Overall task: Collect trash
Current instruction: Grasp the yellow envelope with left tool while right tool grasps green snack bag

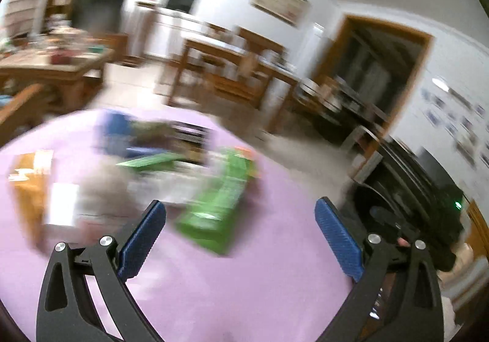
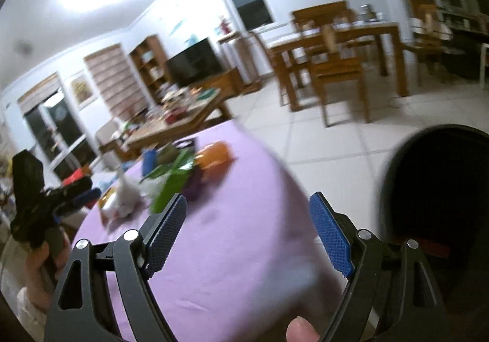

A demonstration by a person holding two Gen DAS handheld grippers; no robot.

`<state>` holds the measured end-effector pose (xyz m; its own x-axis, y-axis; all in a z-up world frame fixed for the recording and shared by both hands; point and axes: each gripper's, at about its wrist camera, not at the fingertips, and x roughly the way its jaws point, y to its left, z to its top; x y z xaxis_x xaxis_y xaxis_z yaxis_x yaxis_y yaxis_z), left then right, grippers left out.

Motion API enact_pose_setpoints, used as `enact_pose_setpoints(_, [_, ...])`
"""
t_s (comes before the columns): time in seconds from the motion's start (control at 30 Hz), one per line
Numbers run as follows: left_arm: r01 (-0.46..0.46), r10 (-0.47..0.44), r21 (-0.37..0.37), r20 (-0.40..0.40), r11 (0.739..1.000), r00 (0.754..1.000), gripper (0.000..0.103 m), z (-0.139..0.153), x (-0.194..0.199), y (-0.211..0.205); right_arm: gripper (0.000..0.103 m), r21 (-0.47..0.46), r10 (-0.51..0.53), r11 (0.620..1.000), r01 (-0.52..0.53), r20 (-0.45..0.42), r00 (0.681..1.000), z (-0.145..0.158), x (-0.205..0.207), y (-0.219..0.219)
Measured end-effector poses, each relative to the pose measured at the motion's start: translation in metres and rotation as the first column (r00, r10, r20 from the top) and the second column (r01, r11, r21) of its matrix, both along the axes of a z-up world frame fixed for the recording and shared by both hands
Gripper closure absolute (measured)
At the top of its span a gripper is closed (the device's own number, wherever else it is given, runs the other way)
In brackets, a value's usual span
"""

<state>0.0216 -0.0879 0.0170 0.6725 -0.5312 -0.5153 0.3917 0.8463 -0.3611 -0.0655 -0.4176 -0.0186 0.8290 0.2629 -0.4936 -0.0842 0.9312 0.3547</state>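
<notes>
Trash: blurred green flat packet (image 1: 215,213) among mixed wrappers, all lying on the round lilac-covered table (image 1: 214,296).
Bin: tall black open bin (image 2: 440,189) beside the table; contents unseen.
Left gripper (image 1: 241,232): jaws spread, empty.
Right gripper (image 2: 247,232): jaws spread, empty.
Progress: seemingly early; pile remains.

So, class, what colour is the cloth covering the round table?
Light purple; the tablecloth shows best in the right wrist view.
</notes>
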Motion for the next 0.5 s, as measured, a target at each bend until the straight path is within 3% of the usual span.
enact_pose_setpoints(0.13, [-0.217,0.217,0.036,-0.021,0.976,0.976,0.006,-0.005,0.021,0.074,0.022,0.0,0.081,0.997,-0.081,-0.053,0.995,0.002,0.04,0.048])
enact_pose_setpoints(0.27, [-0.36,0.37,0.095,-0.115,0.928,0.922,0.006,-0.022,0.052,0.127,0.022,0.009,0.137,0.991,-0.136,-0.103,0.985,0.001,0.082,0.092])
enact_pose_setpoints(0.37, [-0.388,0.408,0.137,-0.178,0.912,0.896,0.007,-0.034,0.077,0.15,0.023,-0.006,0.15,0.988,-0.152,-0.145,0.978,-0.004,0.114,0.119])
enact_pose_setpoints(0.5, [-0.37,0.412,0.214,-0.204,0.904,0.888,0.007,-0.043,0.098,0.152,0.031,-0.06,0.114,0.99,-0.131,-0.222,0.968,-0.016,0.153,0.148])
